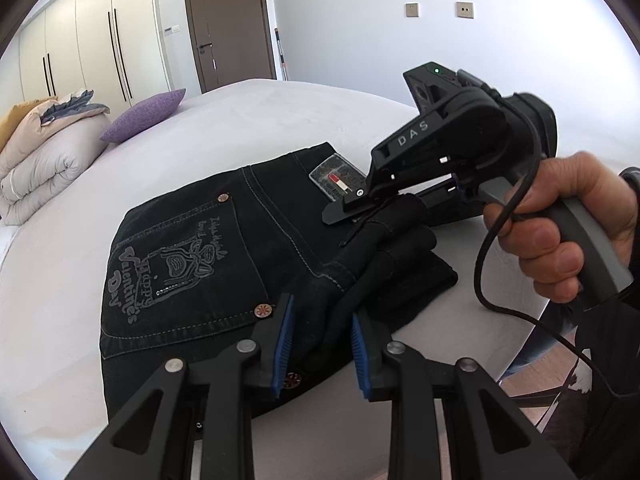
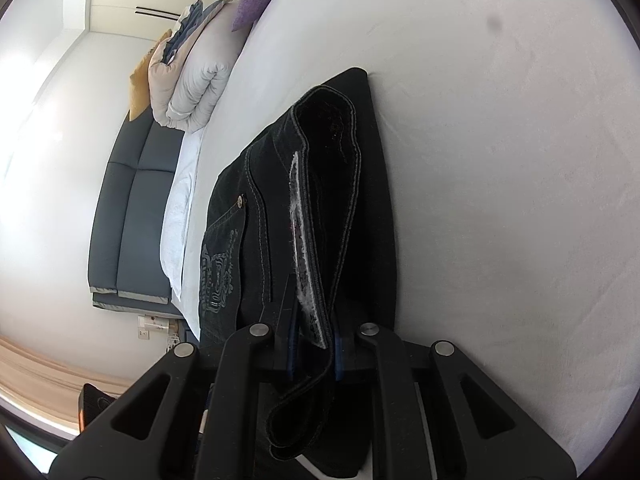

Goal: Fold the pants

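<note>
Black jeans (image 1: 208,264) lie folded on the white bed (image 1: 248,120), back pocket with grey "Happy Valentine's Day" print facing up. My left gripper (image 1: 322,344) is shut on a bunched fold of the jeans between its blue pads (image 1: 284,344). The right gripper (image 1: 352,208), held by a hand (image 1: 560,232), clamps the jeans' waist edge by the label patch (image 1: 340,178). In the right wrist view the right gripper (image 2: 316,344) is shut on the waistband (image 2: 320,208), which loops between the fingers; the jeans (image 2: 240,248) hang over the bed (image 2: 500,200).
A rolled duvet (image 1: 40,160) and a purple pillow (image 1: 144,114) sit at the head of the bed. Wardrobe doors (image 1: 92,48) and a brown door (image 1: 228,20) stand behind. The bed's edge (image 1: 532,332) runs at the right, with floor below.
</note>
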Demonstrator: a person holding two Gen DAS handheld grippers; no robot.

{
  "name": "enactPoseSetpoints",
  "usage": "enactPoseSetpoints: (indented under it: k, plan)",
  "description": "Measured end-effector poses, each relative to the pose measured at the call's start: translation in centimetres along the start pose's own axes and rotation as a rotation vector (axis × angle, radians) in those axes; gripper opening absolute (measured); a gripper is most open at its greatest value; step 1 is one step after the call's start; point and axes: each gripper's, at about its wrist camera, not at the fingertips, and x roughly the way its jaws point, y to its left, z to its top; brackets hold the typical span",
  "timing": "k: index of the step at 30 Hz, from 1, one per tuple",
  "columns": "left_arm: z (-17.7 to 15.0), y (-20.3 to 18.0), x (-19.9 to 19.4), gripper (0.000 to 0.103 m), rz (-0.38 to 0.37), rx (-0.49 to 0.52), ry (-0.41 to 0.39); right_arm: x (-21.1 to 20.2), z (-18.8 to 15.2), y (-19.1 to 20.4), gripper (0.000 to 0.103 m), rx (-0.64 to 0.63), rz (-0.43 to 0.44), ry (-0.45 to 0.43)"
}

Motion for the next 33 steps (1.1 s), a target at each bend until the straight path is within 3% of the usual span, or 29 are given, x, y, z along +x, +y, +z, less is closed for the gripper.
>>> enactPoseSetpoints:
  k: [2, 4, 6, 7, 10, 12, 14, 16, 20, 25, 33]
  plan:
    - [0.1, 0.3, -0.3, 0.035, -0.023, -0.028, 0.006, 0.2, 0.1, -0.9, 0.010, 0.010, 0.045, 0.005]
    - [0.2, 0.7, -1.4, 0.064, -0.060, -0.057, -0.011, 0.1, 0.2, -1.3, 0.014, 0.014, 0.093, 0.012]
    - [0.5, 1.4, -2.9, 0.084, -0.097, -0.087, -0.040, -0.5, 0.0, -1.7, 0.015, 0.033, 0.107, 0.011]
    - [0.4, 1.7, -3.6, 0.089, -0.113, -0.103, -0.054, -1.1, -0.1, -2.0, 0.015, 0.044, 0.114, 0.005]
    - [0.4, 3.6, -5.7, 0.091, -0.157, -0.178, -0.094, -3.5, -0.3, -2.6, 0.016, 0.062, 0.107, -0.048]
    - [0.5, 5.5, -5.6, 0.090, -0.141, -0.229, -0.086, -5.1, -0.2, -2.5, 0.016, 0.069, 0.098, -0.085]
    - [0.7, 7.5, -4.9, 0.085, -0.134, -0.293, -0.064, -6.1, 0.2, -1.1, 0.016, 0.037, 0.142, -0.104]
    - [1.1, 9.6, -3.5, 0.072, -0.117, -0.365, -0.009, -6.2, 0.6, 1.3, 0.016, -0.024, 0.179, -0.093]
    - [0.8, 11.7, -0.6, 0.063, -0.113, -0.445, 0.116, -3.2, 0.5, 4.4, 0.016, -0.106, 0.167, 0.007]
    - [0.2, 11.4, 1.0, 0.062, -0.097, -0.443, 0.175, -0.1, -1.9, 2.0, 0.016, -0.062, 0.075, 0.093]
    - [0.1, 11.5, 1.0, 0.062, -0.096, -0.453, 0.175, -2.6, -4.1, -0.2, 0.016, -0.060, 0.137, 0.037]
